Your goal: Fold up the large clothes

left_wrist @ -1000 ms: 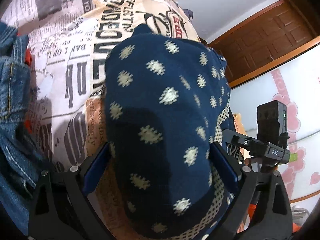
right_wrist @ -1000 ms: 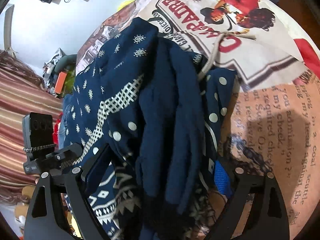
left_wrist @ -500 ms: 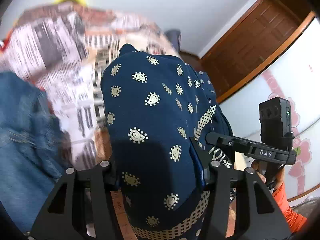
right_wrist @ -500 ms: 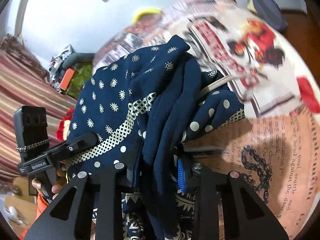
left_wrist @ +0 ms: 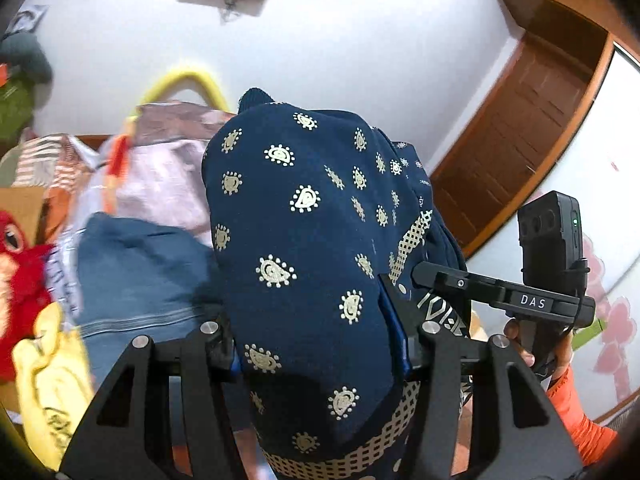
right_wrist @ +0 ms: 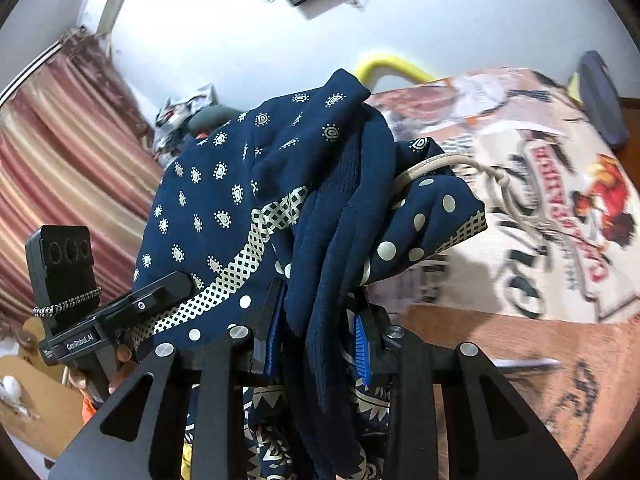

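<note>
A large navy garment with cream paisley dots and a checked band (left_wrist: 304,240) is bunched between both grippers and held up off the bed. My left gripper (left_wrist: 316,344) is shut on a thick fold of it. My right gripper (right_wrist: 316,344) is shut on another bunch of the same garment (right_wrist: 248,208), with a polka-dot part and a cream drawstring (right_wrist: 432,164) hanging to the right. Each gripper shows in the other's view, close beside the cloth. The fingertips are buried in fabric.
The bed with a newspaper-print cover (right_wrist: 552,208) lies to the right and below. Blue denim (left_wrist: 140,264), a red plush toy (left_wrist: 16,264) and yellow cloth (left_wrist: 48,392) lie at the left. A wooden door (left_wrist: 520,128) and striped curtain (right_wrist: 60,152) flank the room.
Both grippers closed on the navy garment and lifted it up from the bed; the views now tilt toward the wall.
</note>
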Available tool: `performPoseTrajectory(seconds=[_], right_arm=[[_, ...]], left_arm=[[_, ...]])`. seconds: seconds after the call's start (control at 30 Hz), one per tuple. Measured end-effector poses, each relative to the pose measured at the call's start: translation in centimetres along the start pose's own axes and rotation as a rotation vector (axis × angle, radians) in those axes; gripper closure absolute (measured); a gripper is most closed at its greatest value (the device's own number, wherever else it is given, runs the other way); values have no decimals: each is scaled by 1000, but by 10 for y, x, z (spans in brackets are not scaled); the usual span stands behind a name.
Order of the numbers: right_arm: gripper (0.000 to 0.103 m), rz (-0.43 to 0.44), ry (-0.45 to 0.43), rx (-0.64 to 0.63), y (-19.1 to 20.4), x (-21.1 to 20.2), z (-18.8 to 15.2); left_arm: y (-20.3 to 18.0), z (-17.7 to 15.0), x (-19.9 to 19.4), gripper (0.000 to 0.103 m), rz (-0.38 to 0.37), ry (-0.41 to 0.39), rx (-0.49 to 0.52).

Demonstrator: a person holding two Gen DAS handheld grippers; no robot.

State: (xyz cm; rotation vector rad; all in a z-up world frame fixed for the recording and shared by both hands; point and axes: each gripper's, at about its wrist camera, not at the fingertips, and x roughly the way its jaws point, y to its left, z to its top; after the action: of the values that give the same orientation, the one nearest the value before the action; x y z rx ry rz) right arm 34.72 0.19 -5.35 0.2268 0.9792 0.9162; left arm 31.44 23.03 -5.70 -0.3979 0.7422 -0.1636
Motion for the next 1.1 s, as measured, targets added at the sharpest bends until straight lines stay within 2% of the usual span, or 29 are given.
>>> performPoseTrajectory(seconds=[0.1,0.3,0.5,0.63,0.73,0.8,0.87,0.93,1.03,1.1], right_arm=[[76,17,34,-20,14,34,1],[76,23,120,-27,27,107,6],[76,9,203,-3,15,172,3],[74,13,208,4,7,187,0],[65,-1,205,-7,7,182,-4],[62,-33,202,-31,12,176,-8],[52,-87,196,-61,20,172,-10],[47,-136,187,-86,26,165,-13],[39,-151,195,-105,31,158,-17],[37,-176,212,-118,32,158,-21]], left_arm=[[32,-4,-10,49,39,1,-36],[96,-11,-2,49,110,36,-125],[158,-30,35,48,143,93,-212],[192,-44,45,41,123,70,-274],[190,-46,41,38,127,67,-261],[180,-45,37,38,170,71,-223],[172,-46,33,35,207,72,-199],[165,-49,25,28,231,64,-189],[151,-56,11,19,255,51,-159],[138,-64,3,16,276,57,-117]])
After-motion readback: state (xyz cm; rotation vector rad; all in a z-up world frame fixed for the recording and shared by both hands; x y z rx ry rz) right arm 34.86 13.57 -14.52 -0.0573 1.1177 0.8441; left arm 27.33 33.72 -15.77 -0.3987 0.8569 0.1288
